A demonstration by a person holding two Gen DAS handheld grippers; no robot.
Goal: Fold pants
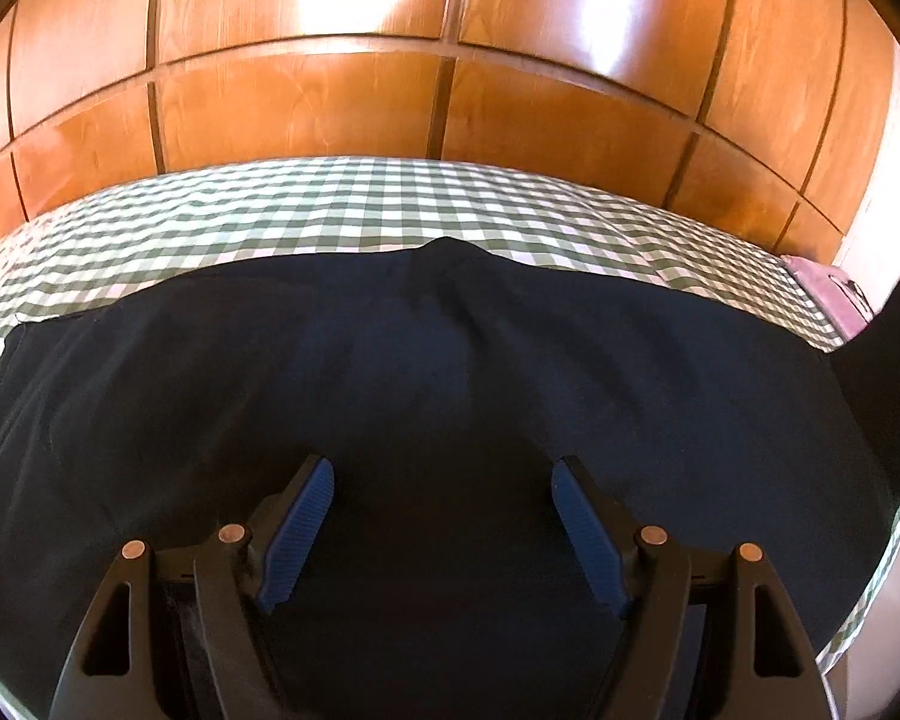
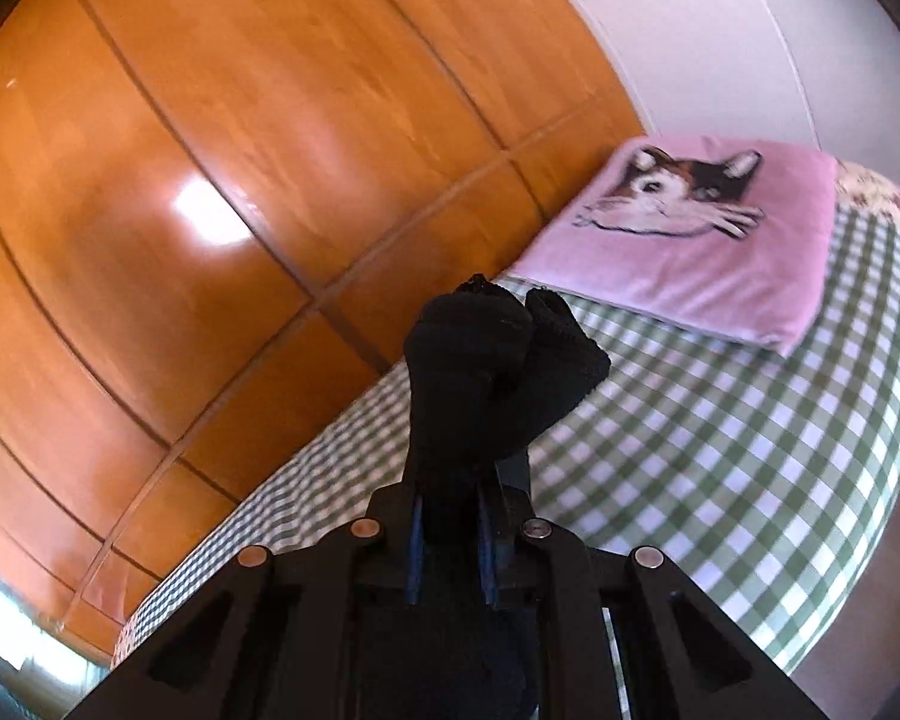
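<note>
Dark pants (image 1: pixel 426 372) spread flat — one end bunched.

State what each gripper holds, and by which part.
The right gripper grips a bunched end of the dark pants. The left gripper is open, holding nothing.

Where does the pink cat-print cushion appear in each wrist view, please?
Left wrist: only a sliver of the pink cat-print cushion shows, at the far right edge.
Right wrist: upper right, lying on the bed, cat face visible.
Shared landmark: the green checked bedcover.
</note>
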